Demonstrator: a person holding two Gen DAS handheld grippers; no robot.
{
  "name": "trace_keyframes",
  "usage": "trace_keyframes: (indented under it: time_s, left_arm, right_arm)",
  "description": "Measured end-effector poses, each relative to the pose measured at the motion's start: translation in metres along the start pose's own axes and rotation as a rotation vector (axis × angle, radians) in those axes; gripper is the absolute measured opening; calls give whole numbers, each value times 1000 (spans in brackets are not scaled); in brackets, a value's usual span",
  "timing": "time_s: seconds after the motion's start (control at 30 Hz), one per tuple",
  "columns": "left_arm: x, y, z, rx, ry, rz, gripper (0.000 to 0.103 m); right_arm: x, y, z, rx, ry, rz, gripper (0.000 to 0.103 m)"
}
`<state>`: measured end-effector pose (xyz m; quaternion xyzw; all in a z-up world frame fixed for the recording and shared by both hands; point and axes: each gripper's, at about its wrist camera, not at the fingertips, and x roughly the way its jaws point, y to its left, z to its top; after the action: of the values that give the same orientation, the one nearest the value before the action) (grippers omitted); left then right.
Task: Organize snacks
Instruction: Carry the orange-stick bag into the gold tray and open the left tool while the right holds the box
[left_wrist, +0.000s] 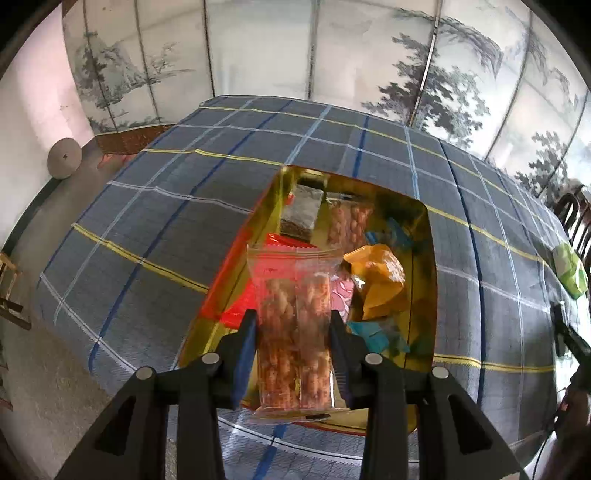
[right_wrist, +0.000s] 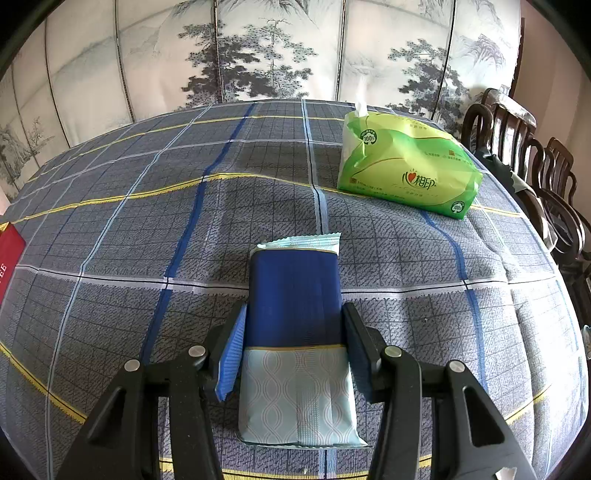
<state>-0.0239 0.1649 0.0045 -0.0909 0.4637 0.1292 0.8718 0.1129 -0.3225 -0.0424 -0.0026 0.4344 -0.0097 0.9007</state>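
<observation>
The left tongs (left_wrist: 293, 328) hold a clear packet of twisted dough sticks (left_wrist: 293, 332) by its long edges, hanging over the gold tin (left_wrist: 421, 266) on the plaid-covered bench (left_wrist: 147, 229). The film is slick and the packet sticks out well past the pads, so it could slide or swing as it goes down. The tin is already crowded: the packet may land on the yellow snack bag (left_wrist: 380, 280) or the red packet (left_wrist: 236, 291) to its left and end up propped on the tin's rim instead of lying flat. The sticks look brittle, so a harder squeeze would likely snap them.

The right tongs (right_wrist: 295, 332) are closed on a blue and pale patterned wrapped snack (right_wrist: 295, 325), which lies on or just above the cloth, well away from the tin; whether it is lifted I cannot tell. A loose side grip could let it drop. A green tissue pack (right_wrist: 406, 170) sits beyond it.
</observation>
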Motion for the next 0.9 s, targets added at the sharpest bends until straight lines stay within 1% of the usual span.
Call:
trace_keyframes:
  time_s: [0.3, 0.4, 0.63, 0.9]
  left_arm:
    - [18, -20, -11, 47, 34, -42, 37]
    - [21, -25, -13, 65, 32, -41, 37]
    - [30, -28, -16, 62, 55, -57, 37]
    - [32, -32, -18, 74, 50, -58, 37]
  right_arm:
    - [0, 0, 0, 0, 0, 0, 46]
    - [0, 0, 0, 0, 0, 0, 46]
    - [0, 0, 0, 0, 0, -1, 46]
    - [0, 0, 0, -1, 0, -1, 46]
